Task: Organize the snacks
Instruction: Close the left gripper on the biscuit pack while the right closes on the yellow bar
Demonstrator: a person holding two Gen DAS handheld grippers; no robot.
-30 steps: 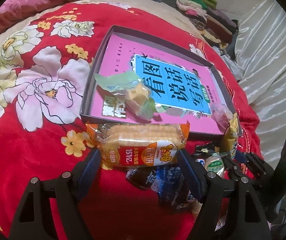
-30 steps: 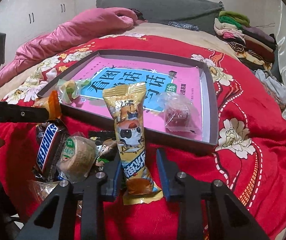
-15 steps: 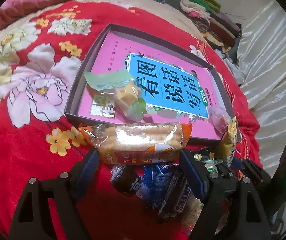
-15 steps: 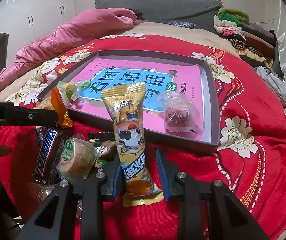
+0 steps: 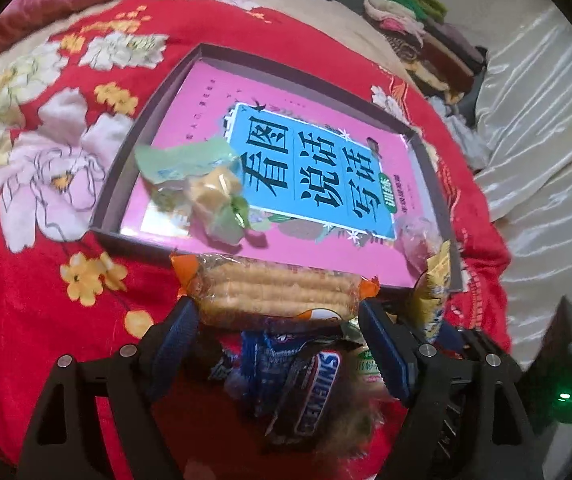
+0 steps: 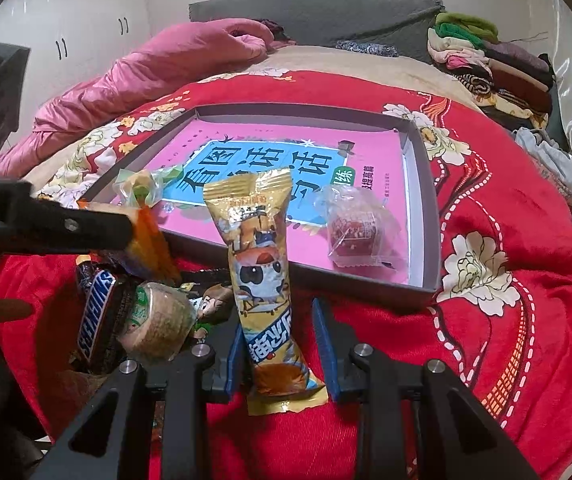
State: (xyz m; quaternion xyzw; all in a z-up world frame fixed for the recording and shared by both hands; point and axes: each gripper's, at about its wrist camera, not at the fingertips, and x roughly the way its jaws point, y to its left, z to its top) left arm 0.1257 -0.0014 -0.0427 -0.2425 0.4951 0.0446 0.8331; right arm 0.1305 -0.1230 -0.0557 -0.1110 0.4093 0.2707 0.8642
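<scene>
Through my left wrist camera, my left gripper (image 5: 275, 320) is clamped on the ends of a cracker pack (image 5: 273, 290), carried crosswise just short of the tray (image 5: 105, 204) on the red bedspread (image 5: 37, 300); its jaws have just been easing wider around it. Below lies a Snickers bar (image 5: 314, 392).

Through my right wrist camera, my right gripper (image 6: 279, 342) is clamped on an upright golden snack packet (image 6: 259, 264), before the tray (image 6: 426, 216) holding a red candy (image 6: 352, 234).
</scene>
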